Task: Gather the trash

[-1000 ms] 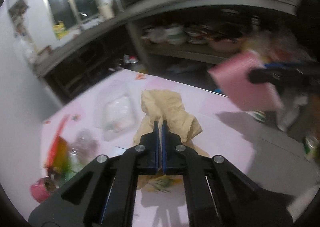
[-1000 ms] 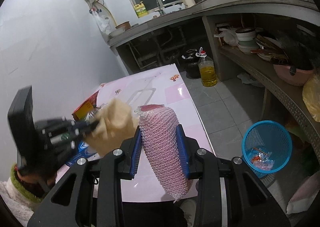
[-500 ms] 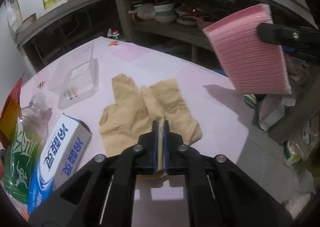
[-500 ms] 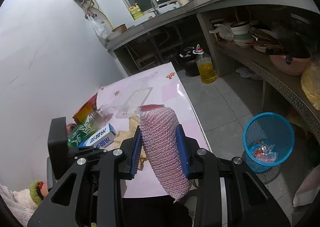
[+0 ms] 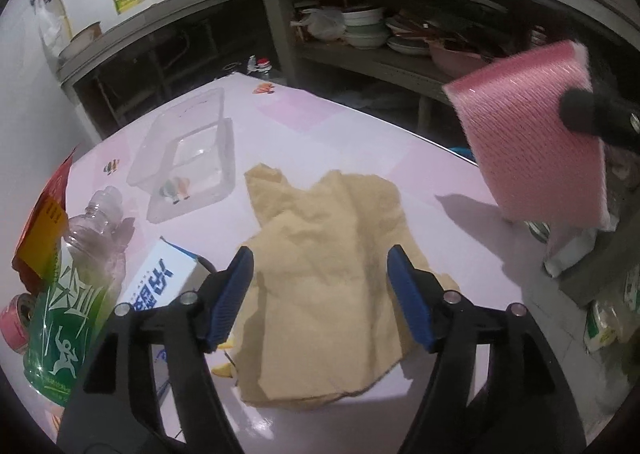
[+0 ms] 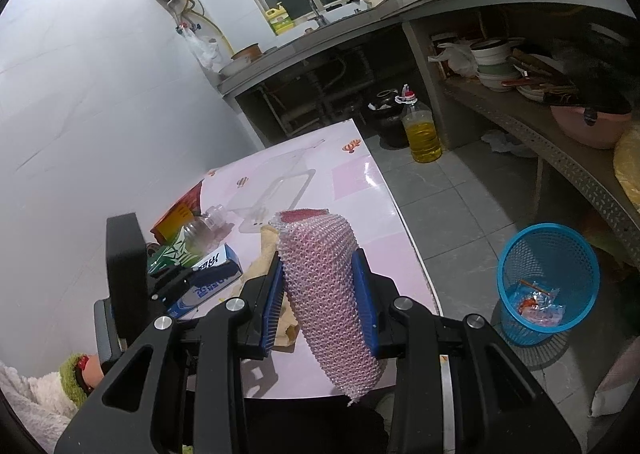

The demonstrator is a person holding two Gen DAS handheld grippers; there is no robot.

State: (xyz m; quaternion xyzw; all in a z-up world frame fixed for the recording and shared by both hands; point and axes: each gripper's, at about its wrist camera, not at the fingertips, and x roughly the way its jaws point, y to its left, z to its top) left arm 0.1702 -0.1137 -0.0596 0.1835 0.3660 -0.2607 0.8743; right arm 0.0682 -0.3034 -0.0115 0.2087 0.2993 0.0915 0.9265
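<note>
Beside cloth (image 5: 332, 254): box (image 5: 160, 278) | bottle (image 5: 76, 294) | container (image 5: 188, 158)

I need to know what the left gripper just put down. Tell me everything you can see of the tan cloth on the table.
The tan cloth is a thin, crumpled sheet, like soft fabric or paper, yellowish-beige. It lies spread almost flat on the pink table, creased, with ragged edges and a raised flap at its far corner. The left gripper hangs over its near part, jaws opening, pads clear of it. Its left edge reaches the white and blue box.
</note>
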